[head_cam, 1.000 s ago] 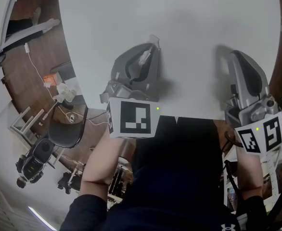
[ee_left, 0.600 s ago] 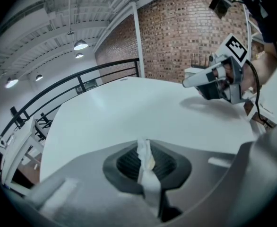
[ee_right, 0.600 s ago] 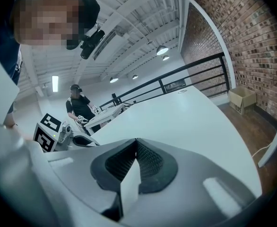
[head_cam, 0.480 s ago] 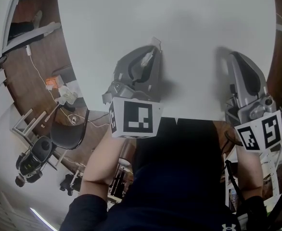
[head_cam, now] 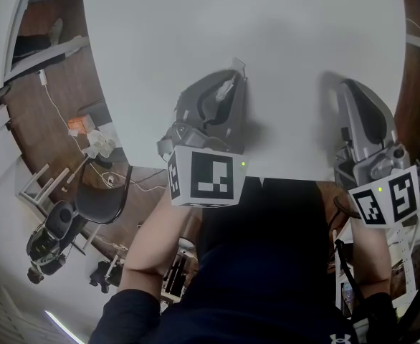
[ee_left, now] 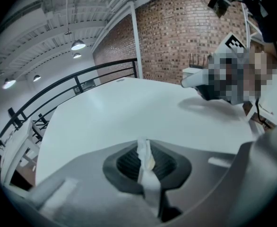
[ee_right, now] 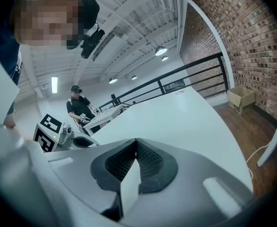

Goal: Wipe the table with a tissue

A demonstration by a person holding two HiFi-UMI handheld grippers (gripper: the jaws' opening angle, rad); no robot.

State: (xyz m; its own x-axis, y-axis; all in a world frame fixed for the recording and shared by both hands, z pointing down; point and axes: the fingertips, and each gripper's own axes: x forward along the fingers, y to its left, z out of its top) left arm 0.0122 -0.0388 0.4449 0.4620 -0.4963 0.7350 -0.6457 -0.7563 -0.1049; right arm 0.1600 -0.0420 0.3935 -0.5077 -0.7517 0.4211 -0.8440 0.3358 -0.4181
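The white table [head_cam: 267, 27] fills the top of the head view. My left gripper [head_cam: 233, 77] lies low over its near edge, shut on a small white tissue [head_cam: 224, 89]. In the left gripper view the tissue [ee_left: 144, 156] shows as a crumpled strip pinched between the dark pads, and the table [ee_left: 129, 108] stretches bare ahead. My right gripper [head_cam: 346, 84] rests over the near right part of the table, apart from the left one. In the right gripper view its jaws [ee_right: 136, 143] are shut and no tissue sticks out.
The table's curved left edge drops to a wood floor with a black chair [head_cam: 99, 199], cables and small clutter [head_cam: 88, 135]. In the right gripper view a person [ee_right: 79, 108] stands at a far table, with a railing and a cardboard box [ee_right: 240, 98] beyond.
My left gripper has drifted slightly to the right with the tissue still pinched. The right gripper has barely moved.
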